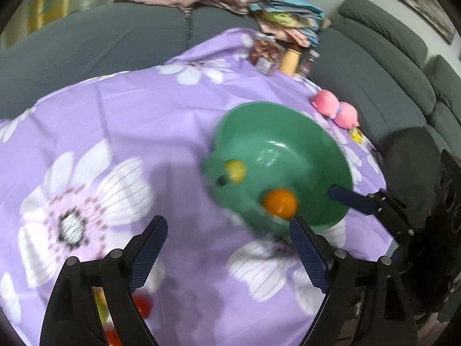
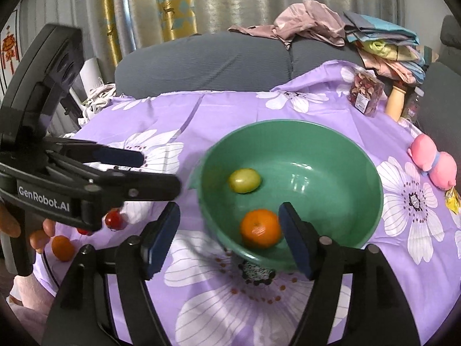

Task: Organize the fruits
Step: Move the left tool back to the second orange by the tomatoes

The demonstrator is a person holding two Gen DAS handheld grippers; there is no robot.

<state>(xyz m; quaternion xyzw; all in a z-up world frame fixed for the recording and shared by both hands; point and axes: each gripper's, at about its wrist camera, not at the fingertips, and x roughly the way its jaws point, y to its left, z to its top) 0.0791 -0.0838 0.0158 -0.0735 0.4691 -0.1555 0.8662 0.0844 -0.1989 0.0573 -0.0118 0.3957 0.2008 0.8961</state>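
A green bowl (image 2: 288, 124) stands on the purple flowered cloth and holds an orange (image 2: 260, 227) and a yellow-green fruit (image 2: 245, 180). My right gripper (image 2: 229, 222) is open over the bowl's near rim, with the orange just inside its right finger and untouched. To the left of the bowl my left gripper (image 2: 157, 171) is open with nothing in it. In the left wrist view the left gripper (image 1: 227, 230) hangs over bare cloth, with the bowl (image 1: 288, 132) and the orange (image 1: 281, 203) ahead on the right. A small red fruit (image 2: 113, 220) and a second orange (image 2: 62, 248) lie on the cloth at the left.
A pink plush toy (image 2: 432, 164) lies at the table's right edge. At the far right corner stand a packet of dried bits (image 2: 366, 92) and a bottle (image 2: 396, 101). A grey sofa (image 2: 201, 60) with piled clothes (image 2: 374, 40) runs behind the table.
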